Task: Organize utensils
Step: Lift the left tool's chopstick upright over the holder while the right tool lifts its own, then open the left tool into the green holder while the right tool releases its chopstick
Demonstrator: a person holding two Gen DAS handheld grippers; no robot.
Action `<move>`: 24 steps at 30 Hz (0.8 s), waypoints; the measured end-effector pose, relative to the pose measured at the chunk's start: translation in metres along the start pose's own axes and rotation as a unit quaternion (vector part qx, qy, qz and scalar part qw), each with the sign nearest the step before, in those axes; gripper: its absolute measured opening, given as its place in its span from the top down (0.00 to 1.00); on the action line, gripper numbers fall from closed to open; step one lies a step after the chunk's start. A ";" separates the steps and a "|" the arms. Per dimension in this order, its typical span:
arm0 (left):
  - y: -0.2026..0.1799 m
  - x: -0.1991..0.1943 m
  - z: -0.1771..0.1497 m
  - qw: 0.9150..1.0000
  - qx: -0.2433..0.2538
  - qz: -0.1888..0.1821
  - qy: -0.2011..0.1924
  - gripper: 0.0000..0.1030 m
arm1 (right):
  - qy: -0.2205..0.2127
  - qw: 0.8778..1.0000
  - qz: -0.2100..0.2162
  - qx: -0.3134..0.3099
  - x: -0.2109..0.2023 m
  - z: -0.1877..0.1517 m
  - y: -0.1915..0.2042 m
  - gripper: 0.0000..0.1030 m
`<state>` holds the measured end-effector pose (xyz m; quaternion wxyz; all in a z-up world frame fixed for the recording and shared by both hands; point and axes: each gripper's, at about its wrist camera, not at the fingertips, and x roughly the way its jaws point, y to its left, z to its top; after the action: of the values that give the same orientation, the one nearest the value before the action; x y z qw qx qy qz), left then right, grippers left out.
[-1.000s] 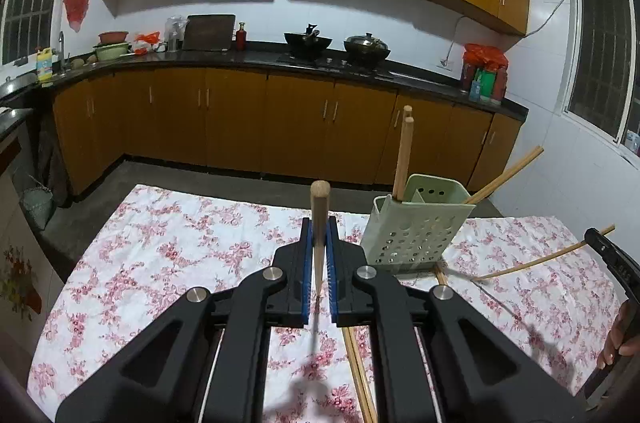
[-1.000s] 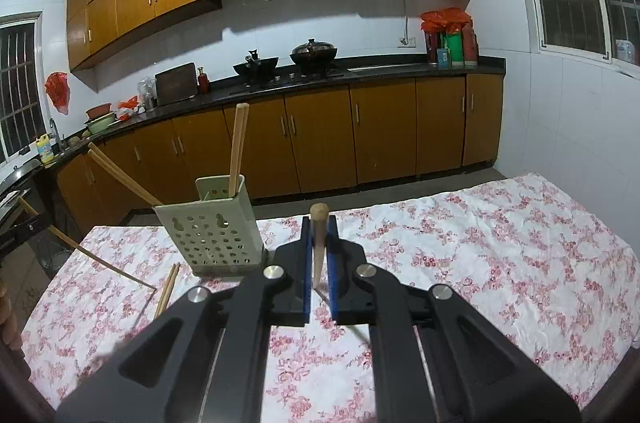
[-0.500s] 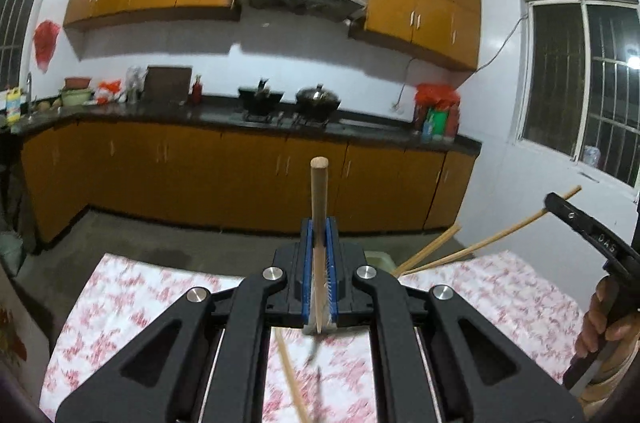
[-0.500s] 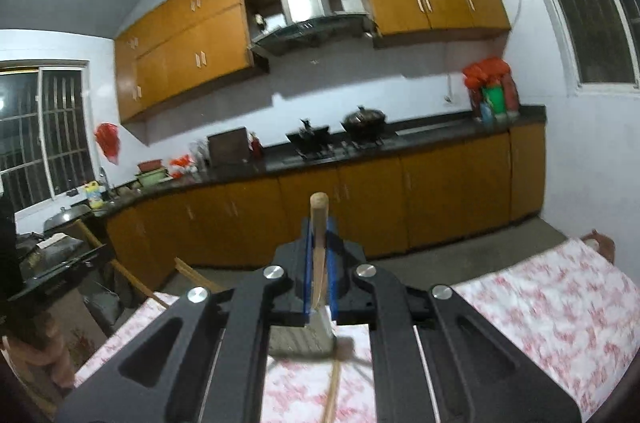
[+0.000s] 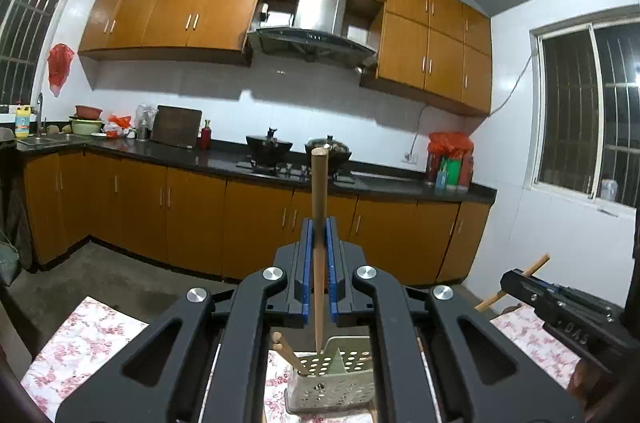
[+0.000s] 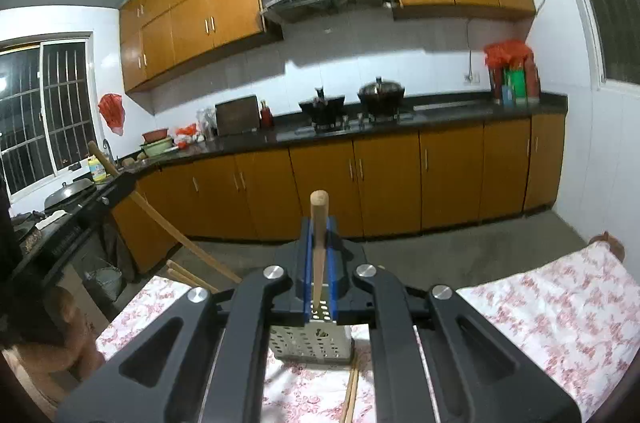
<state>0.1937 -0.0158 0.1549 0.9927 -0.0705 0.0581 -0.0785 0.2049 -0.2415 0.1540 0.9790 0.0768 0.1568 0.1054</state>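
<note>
Chopstick (image 5: 319, 247) stands upright at frame centre, pinched by the left gripper (image 5: 319, 263) above the perforated holder (image 5: 332, 389) at bottom centre. Right gripper (image 6: 319, 263) likewise clamps its own chopstick (image 6: 319, 247) over the holder (image 6: 312, 343)

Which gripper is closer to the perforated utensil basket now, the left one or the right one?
Hard to tell; both are close. The left gripper holds its chopstick tip just above the basket. The right gripper likewise holds a chopstick above it.

From the left wrist view, the perforated holder (image 5: 332, 383) sits low centre, with a chopstick (image 5: 288, 349) leaning out its left side and blocking that approach. The right claw (image 5: 520, 283) crowds the lower right. Floral cloth (image 5: 88, 339) at lower left lies open.
</note>
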 end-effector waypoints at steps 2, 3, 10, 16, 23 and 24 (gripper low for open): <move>0.001 0.011 -0.009 1.000 -0.004 -0.002 0.016 0.93 | 0.010 1.000 0.000 0.002 0.010 -0.003 -0.001 0.92; 0.002 0.016 -0.014 1.000 -0.007 -0.003 0.024 0.93 | 0.014 1.000 0.000 0.001 0.014 -0.005 -0.001 0.92; 0.009 0.036 -0.036 0.997 -0.020 -0.013 0.076 0.93 | 0.040 0.999 0.005 0.008 0.040 -0.012 -0.001 0.91; 0.014 0.033 -0.034 0.996 -0.027 -0.012 0.085 0.91 | 0.035 0.999 0.002 0.006 0.038 -0.014 -0.001 0.90; 0.012 0.019 -0.021 0.997 -0.025 -0.008 0.067 0.71 | 0.006 1.000 -0.007 0.008 0.012 -0.008 -0.003 0.84; 0.013 0.015 -0.019 0.998 -0.027 -0.007 0.065 0.71 | 0.000 1.000 -0.010 0.008 0.005 -0.008 -0.004 0.84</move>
<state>0.2077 -0.0080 0.1328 0.9841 -0.0924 0.1236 -0.0885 0.2079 -0.2434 0.1441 0.9794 0.0828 0.1585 0.0942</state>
